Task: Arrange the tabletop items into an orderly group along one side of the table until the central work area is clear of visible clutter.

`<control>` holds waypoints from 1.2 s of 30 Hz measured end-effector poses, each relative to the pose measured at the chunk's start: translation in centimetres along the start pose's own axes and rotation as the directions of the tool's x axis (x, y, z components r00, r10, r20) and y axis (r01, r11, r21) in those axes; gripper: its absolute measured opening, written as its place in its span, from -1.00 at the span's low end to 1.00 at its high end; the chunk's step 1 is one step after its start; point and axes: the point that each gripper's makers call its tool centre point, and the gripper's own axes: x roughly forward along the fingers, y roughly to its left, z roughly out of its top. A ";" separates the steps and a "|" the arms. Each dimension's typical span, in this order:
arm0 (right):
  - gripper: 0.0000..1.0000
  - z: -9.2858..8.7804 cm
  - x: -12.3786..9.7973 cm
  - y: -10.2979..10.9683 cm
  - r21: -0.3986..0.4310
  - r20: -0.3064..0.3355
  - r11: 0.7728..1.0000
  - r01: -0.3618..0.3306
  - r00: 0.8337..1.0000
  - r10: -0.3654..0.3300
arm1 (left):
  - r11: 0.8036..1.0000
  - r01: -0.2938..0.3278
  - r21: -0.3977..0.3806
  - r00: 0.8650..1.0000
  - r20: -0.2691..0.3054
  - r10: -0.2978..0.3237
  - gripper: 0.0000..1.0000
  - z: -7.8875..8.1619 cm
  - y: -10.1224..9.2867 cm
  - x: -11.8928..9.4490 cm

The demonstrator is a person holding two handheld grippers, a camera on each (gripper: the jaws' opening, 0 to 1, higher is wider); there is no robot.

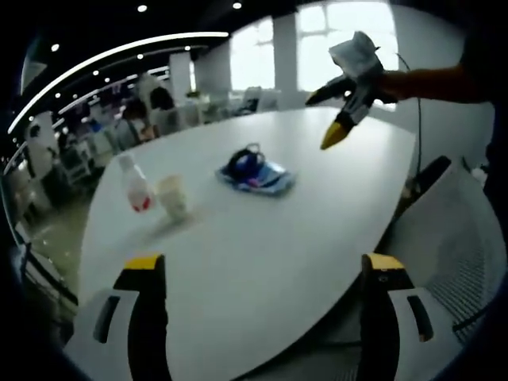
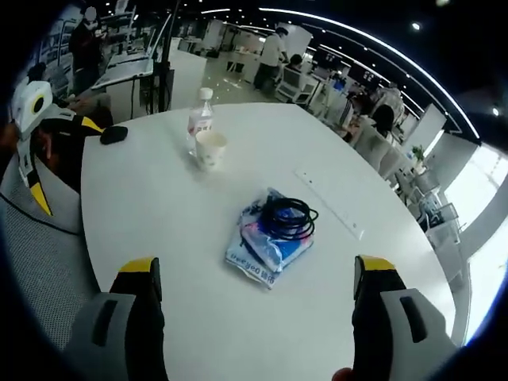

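Both of my grippers hover above the white table (image 2: 159, 230) with jaws spread wide and nothing between them. The left gripper (image 1: 266, 270) sits at one end, the right gripper (image 2: 258, 274) at the opposite end; each shows in the other's view, raised off the surface (right gripper at (image 1: 349, 95), left gripper at (image 2: 36, 151)).

Items: a blue packet (image 2: 266, 242) with a black coiled cable (image 2: 287, 216) lying on top of it, near mid-table. A plastic bottle (image 2: 200, 119) and a paper cup (image 2: 210, 148) stand upright, just beside each other, possibly touching, cup on the packet side. A small dark object (image 2: 113, 134) lies at the table edge near the left gripper; too small to identify.

Key relation: from the right gripper the packet lies straight ahead, nearly centred between the jaws, long axis running roughly away from me and slightly leftward. It is clearly nearer the right gripper. From the left gripper, the bottle (image 1: 136, 186) and cup (image 1: 173, 197) are nearer, ahead and left of centre; the packet (image 1: 258, 176) is beyond them.

Judgement: the right takes the packet-and-cable, moving it toward the bottle and cup. Bare table lies open between them. The loose cable may slide off if the packet tilts.
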 end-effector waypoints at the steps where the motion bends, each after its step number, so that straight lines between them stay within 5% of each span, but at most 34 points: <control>1: 1.00 0.1 0.1 -0.1 -0.003 0.000 1.000 -0.001 1.000 0.001 | 1.000 -0.001 0.001 1.000 -0.002 0.001 0.99 0.0 0.0 0.0; 36: 0.94 2.4 7.5 -3.6 -0.022 0.023 0.999 -0.036 0.999 0.037 | 0.996 -0.083 0.035 0.997 0.007 0.083 0.99 0.4 1.1 0.2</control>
